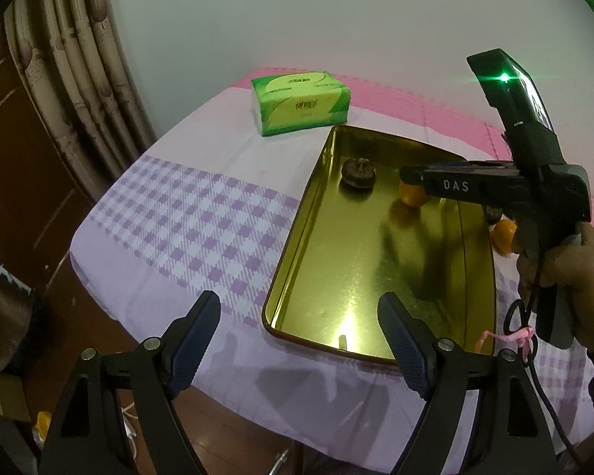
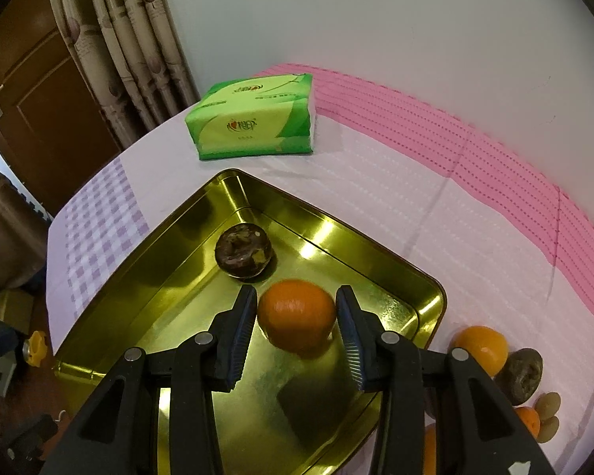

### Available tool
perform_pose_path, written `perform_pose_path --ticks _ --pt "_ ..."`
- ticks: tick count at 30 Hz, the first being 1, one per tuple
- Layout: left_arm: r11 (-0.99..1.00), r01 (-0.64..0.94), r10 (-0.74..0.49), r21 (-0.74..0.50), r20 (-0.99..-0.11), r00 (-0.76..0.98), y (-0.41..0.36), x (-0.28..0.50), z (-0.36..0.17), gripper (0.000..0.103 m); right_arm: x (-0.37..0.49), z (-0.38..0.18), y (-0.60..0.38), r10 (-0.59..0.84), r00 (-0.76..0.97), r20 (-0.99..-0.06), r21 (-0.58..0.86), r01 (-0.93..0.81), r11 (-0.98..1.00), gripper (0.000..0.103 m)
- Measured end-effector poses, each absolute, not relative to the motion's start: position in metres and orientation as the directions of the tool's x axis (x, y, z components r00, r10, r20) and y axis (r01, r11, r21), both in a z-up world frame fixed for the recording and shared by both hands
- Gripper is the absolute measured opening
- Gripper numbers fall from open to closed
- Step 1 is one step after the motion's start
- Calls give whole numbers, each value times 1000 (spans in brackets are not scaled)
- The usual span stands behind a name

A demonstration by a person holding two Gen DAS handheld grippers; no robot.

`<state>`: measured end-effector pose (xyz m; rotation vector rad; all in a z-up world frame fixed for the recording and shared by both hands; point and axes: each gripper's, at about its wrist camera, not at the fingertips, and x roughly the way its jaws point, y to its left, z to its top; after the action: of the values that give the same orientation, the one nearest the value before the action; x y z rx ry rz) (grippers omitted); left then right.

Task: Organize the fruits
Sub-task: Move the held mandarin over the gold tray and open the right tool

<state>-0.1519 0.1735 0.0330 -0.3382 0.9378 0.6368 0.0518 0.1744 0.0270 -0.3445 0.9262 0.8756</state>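
A gold metal tray (image 2: 138, 261) lies on the checked tablecloth. Inside it, near the far corner, sits a dark brown round fruit (image 2: 243, 250). My right gripper (image 2: 297, 291) is shut on an orange (image 2: 296, 314), both pads against its sides, low over the tray floor beside the brown fruit. In the left wrist view the right gripper (image 1: 410, 178) reaches in from the right with the orange (image 1: 412, 197) under its tip, near the brown fruit (image 1: 359, 174). My left gripper (image 1: 299, 301) is open and holds nothing, above the near left corner of the tray (image 1: 293, 245).
A green tissue pack (image 2: 253, 120) stands behind the tray. On the cloth to the tray's right lie another orange (image 2: 481, 348), a brown fruit (image 2: 520, 374), small pale fruits (image 2: 547, 403) and a small orange (image 2: 528, 419). The table edge drops off at left; a hand (image 1: 566, 277) holds the right gripper.
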Motion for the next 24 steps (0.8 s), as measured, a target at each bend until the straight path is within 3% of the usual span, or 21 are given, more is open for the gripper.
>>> perform_pose_path --ticks 12,18,24 --pt "770 -638 346 -3 -838 421 175 -150 31 85 57 40 172 545 320 -775 124 -768 628 39" --pt "775 -632 346 1 -838 423 174 -150 31 86 52 58 149 596 347 -724 168 -750 640 39" --pt "783 -622 359 19 -831 426 168 -149 33 86 27 76 94 647 400 -650 207 -726 656 46"
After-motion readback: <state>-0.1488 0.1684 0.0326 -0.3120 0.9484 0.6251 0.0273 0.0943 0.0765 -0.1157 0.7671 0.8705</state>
